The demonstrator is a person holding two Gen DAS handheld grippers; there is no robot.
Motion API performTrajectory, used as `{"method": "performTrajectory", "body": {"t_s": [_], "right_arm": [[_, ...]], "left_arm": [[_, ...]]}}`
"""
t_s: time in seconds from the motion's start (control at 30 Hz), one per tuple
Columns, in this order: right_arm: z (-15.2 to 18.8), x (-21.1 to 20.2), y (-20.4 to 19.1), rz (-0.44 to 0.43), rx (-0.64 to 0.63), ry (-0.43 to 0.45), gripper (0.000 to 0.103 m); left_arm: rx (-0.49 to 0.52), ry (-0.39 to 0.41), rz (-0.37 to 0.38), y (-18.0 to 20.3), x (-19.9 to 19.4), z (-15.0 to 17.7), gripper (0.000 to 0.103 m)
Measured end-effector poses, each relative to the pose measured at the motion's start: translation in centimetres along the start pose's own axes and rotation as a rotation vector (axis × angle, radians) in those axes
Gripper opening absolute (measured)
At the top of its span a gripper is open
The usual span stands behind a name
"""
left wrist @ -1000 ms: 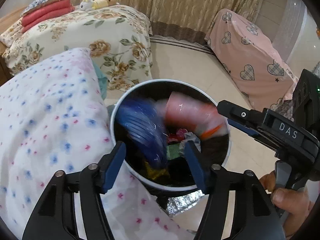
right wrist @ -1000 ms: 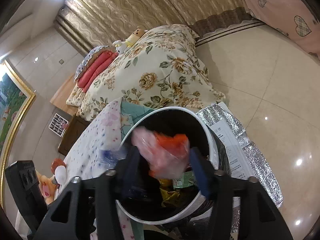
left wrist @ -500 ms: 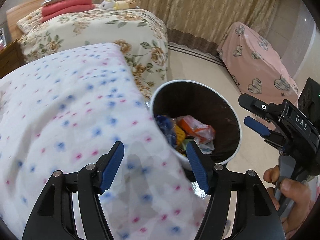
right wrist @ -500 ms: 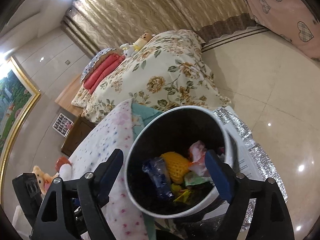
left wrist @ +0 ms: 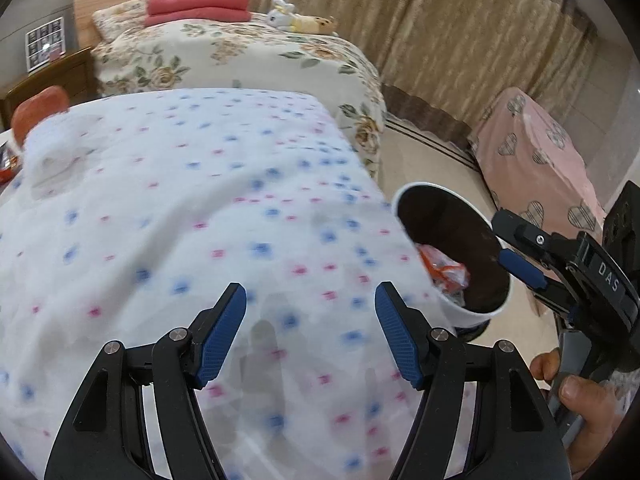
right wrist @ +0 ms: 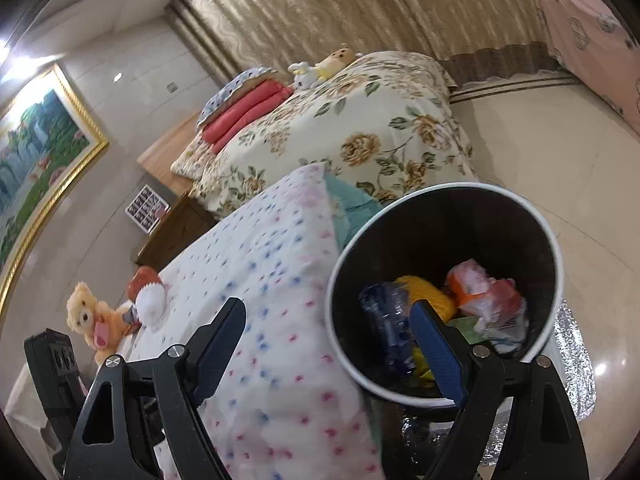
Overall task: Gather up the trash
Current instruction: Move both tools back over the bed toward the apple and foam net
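A round white-rimmed trash bin with a black inside stands on the floor beside the dotted bed cover; it also shows in the left wrist view. In it lie a blue plastic bottle, a yellow item and a pink-orange wrapper. My left gripper is open and empty above the bed cover, left of the bin. My right gripper is open and empty, over the bin's left rim; it also shows in the left wrist view.
A white bed cover with blue and pink dots fills the near left. A floral bed with red pillows lies behind. A teddy bear sits far left. A pink heart-patterned cover is on the right. Silver foil lies under the bin.
The blue bottle and the pink-orange wrapper dropped from the grippers into the bin. Both grippers have since swung left, away from the bin and over the dotted cover.
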State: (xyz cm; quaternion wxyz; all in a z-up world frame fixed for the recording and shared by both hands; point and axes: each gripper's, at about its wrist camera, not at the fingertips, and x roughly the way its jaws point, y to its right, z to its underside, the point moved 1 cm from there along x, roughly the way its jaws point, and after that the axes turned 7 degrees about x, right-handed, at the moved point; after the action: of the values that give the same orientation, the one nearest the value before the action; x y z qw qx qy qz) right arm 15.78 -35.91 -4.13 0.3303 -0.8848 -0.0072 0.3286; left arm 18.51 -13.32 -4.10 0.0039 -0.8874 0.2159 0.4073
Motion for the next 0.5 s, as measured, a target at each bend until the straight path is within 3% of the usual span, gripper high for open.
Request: {"method": "performTrajectory", "body": {"t_s": [0.5], "right_arm": [[3.7,3.9,-6.7,-0.057,-0.115,-0.102,0.089]], "left_arm": [[-0.144,0.043,-0.132,-9.0,-3.4,2.7,0.068]]}}
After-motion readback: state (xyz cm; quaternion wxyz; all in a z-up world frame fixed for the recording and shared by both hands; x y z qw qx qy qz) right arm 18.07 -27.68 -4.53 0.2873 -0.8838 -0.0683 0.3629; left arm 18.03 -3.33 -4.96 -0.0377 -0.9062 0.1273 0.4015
